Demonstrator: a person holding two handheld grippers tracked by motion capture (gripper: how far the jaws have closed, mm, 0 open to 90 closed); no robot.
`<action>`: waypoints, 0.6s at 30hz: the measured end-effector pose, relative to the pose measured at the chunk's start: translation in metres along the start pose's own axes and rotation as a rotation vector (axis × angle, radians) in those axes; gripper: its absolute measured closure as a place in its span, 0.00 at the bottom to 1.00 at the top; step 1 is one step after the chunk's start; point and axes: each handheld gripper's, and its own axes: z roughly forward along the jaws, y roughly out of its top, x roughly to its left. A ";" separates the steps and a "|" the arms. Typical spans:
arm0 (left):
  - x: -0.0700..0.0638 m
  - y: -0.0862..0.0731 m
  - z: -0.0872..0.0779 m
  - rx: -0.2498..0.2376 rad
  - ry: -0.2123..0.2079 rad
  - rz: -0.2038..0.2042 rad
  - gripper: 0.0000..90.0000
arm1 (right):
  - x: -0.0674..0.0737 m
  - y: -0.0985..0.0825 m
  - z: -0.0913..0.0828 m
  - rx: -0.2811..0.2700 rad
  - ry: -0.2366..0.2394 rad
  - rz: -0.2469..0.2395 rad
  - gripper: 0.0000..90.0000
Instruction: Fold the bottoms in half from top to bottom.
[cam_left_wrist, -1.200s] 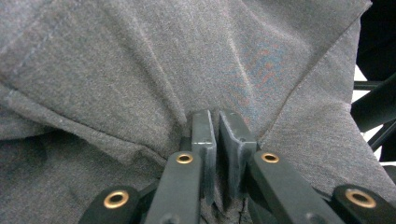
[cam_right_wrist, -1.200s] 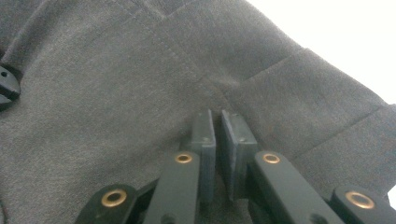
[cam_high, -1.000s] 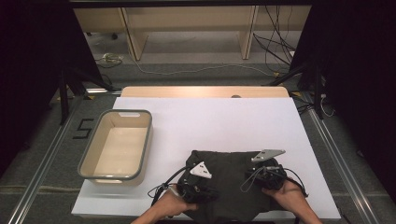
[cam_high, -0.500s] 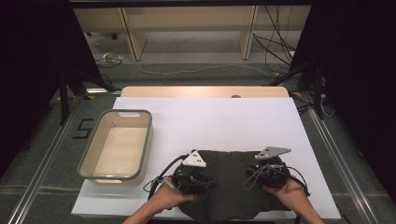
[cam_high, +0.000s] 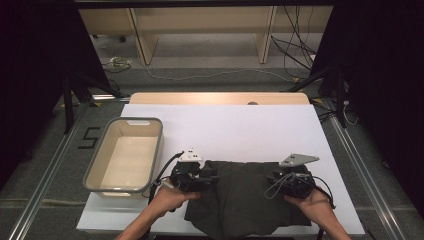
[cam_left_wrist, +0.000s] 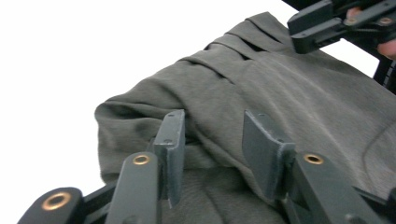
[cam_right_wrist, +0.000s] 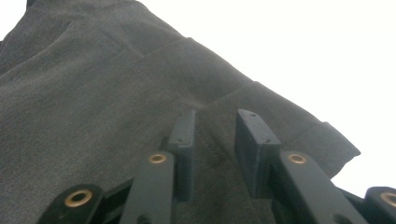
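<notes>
bare white table (cam_high: 225, 130) ahead of the cloth (cam_high: 245, 195), tub (cam_high: 127, 155) blocking left side

Dark grey cloth (cam_high: 245, 195), creased, lies flat-ish at table's (cam_high: 240, 125) near edge, right of bin (cam_high: 127, 155).

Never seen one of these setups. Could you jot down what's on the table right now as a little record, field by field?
surface: white table
cloth: dark grey cloth, rumpled, at the near edge
bin: beige bin, nothing in it, left of the cloth
left gripper: over the cloth's left edge, jaws apart with a fold between them
right gripper: over the cloth's right edge, jaws apart
hands: one on each gripper, coming in from the near side
</notes>
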 end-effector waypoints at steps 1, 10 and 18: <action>0.002 0.000 -0.001 0.000 0.012 -0.010 0.62 | 0.000 0.000 0.000 0.000 -0.002 0.003 0.74; 0.015 -0.002 -0.005 0.005 0.079 -0.071 0.48 | -0.008 0.000 -0.003 -0.003 -0.011 0.046 0.59; 0.024 -0.008 -0.006 0.029 0.102 -0.138 0.41 | -0.022 0.000 -0.006 0.011 -0.035 0.142 0.43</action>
